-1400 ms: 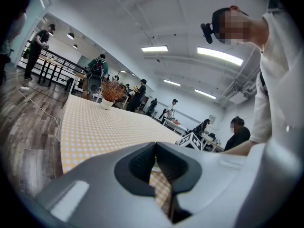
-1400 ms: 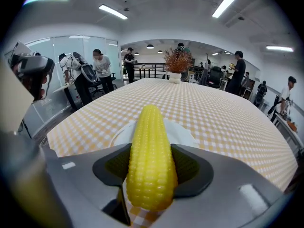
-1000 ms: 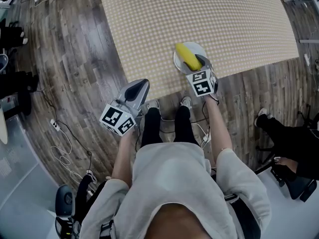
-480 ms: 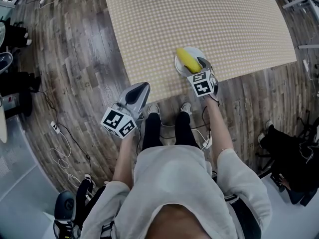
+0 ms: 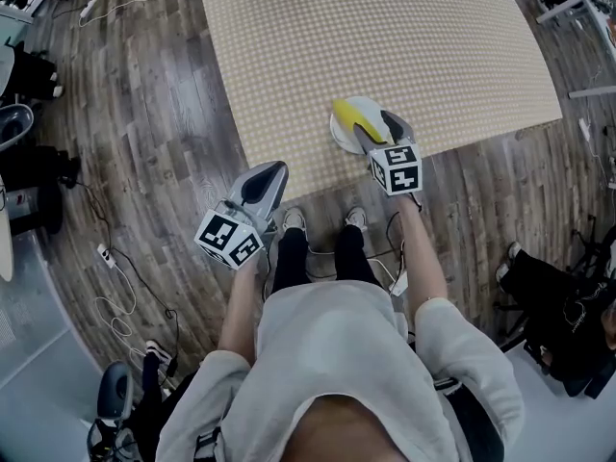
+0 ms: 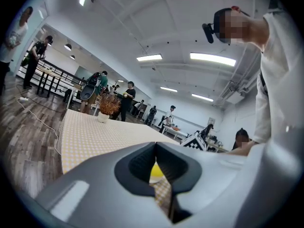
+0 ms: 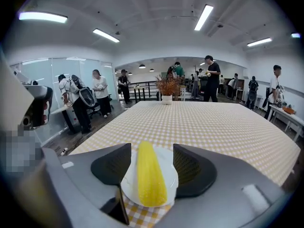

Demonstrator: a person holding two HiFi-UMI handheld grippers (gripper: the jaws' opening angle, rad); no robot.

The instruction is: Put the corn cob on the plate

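Your right tool [image 5: 377,131] has just spread and lifted. The corn cob [image 5: 348,116] lies on the plate [image 5: 337,139]. Your left tool [image 5: 265,179] hangs level, pressed together.

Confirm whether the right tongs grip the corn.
No, the right tongs have just been opening, with gaps either side of the corn lying on the plate.

room: I am watching a wood plank floor [image 5: 144,114] with cables [image 5: 128,263] trailing | table [image 5: 404,27] wearing a yellow checked cloth | strip lights [image 7: 204,16] glowing on a white ceiling | people [image 7: 98,91] standing beyond
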